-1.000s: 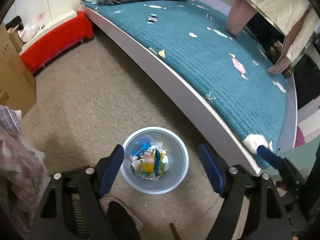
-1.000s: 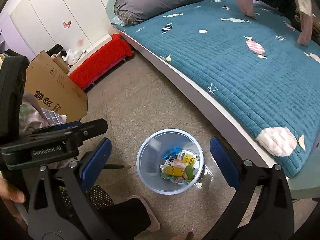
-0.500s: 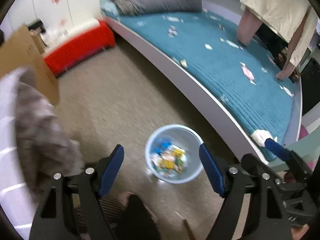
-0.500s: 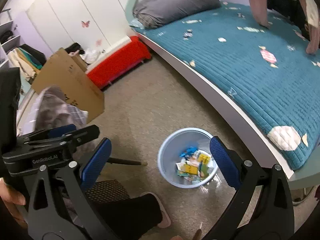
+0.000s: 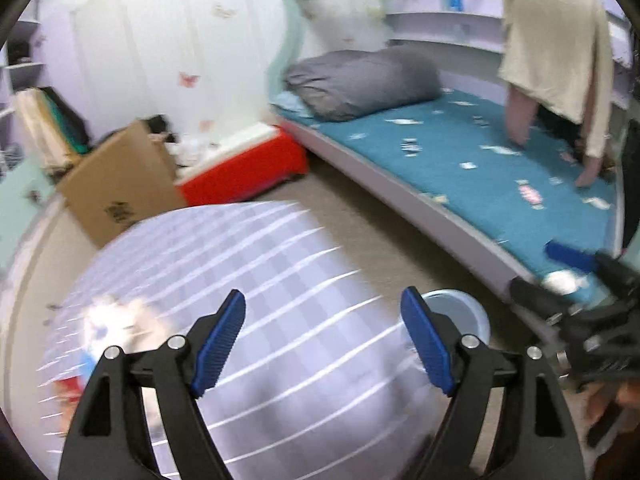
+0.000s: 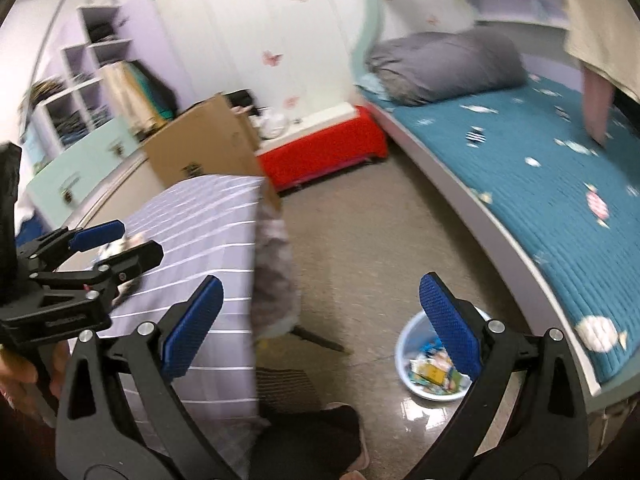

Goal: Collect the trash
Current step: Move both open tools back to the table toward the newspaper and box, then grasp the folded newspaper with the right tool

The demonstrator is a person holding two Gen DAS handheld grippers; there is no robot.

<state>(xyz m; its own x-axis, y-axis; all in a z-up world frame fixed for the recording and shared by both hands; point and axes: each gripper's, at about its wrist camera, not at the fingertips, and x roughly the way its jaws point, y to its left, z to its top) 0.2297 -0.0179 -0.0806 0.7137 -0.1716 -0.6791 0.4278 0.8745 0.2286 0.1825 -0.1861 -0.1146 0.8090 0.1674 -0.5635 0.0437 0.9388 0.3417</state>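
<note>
Bed (image 6: pixel 560 184): a teal quilted cover with small printed shapes, running from the far wall down the right side; a grey pillow (image 6: pixel 448 66) lies at its far end.
Second person (image 5: pixel 556 40): in a cream top, bent over the far right of the bed with a hand on the cover.
Checked cloth surface (image 6: pixel 200 248): lilac with white stripes, at near left; it fills the near middle of the left wrist view, blurred.
Cardboard box (image 6: pixel 204 148): brown, standing just beyond the checked cloth, left of the red bench.
Red bench (image 6: pixel 324 152): low, against the far wall between the box and the bed.
Trash bin (image 6: pixel 432 364): pale blue, round, on the floor near the bed's edge at near right, with coloured wrappers inside; in the left wrist view only its rim shows behind the right finger.
Left gripper (image 5: pixel 323 340): blue-padded jaws wide apart with nothing between them, having just opened a little further; held over the checked cloth.
Right gripper (image 6: pixel 320 328): jaws wide apart and empty, above the floor left of the bin.
</note>
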